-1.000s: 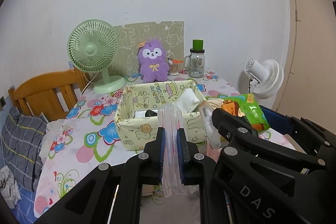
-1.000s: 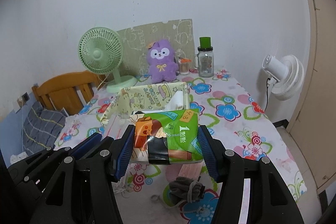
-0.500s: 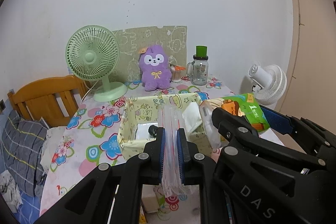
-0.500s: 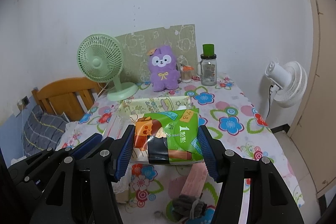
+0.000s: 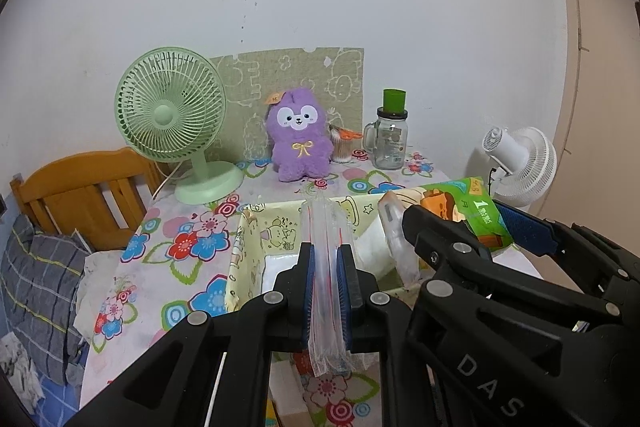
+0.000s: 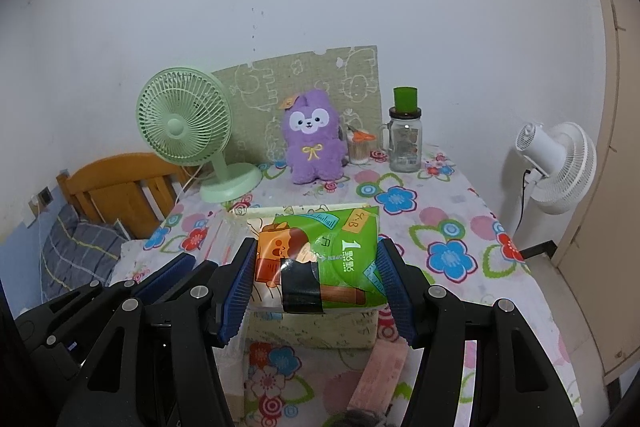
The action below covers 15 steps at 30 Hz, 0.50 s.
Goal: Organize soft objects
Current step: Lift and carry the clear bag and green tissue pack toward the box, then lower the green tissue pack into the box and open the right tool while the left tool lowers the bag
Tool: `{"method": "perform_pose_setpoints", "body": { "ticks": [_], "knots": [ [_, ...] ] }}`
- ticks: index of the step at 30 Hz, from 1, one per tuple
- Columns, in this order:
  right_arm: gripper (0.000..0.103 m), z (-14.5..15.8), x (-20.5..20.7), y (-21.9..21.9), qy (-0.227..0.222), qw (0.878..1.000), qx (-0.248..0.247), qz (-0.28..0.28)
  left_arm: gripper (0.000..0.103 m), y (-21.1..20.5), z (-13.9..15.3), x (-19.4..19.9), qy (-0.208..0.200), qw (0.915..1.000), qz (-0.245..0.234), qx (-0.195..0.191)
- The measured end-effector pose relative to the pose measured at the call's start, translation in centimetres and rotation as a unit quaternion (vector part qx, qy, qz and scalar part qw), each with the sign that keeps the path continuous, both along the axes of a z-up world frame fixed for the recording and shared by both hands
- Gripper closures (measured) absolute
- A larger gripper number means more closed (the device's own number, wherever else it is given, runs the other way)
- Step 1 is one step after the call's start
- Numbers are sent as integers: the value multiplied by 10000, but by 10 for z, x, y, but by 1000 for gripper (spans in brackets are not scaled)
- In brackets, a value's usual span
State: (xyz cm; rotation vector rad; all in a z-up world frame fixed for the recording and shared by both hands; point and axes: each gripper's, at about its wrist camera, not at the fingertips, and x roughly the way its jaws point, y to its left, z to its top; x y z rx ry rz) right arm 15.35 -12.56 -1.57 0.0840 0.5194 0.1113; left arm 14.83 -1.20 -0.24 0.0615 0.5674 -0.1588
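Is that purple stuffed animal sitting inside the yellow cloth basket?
No. The purple stuffed animal sits on the tablecloth at the back by the wall, well behind the yellow cloth basket, between the green fan and the glass jar.

Plush toy behind fabric bin

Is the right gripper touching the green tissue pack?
Touching. The right wrist view shows the right gripper with both blue pads pressed against the sides of the green tissue pack, no gap visible.

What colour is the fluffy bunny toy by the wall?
The plush toy is purple, with a white face and a small yellow bow. The right wrist view shows it best.
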Motion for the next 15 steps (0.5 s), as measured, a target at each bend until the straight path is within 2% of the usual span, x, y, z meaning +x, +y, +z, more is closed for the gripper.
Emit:
{"method": "perform_pose_setpoints", "body": {
  "ticks": [15],
  "knots": [
    [40,-16,50,7,170,9998,-37,66,94,6,-22,53,258,9996,37,-79]
  ]
}}
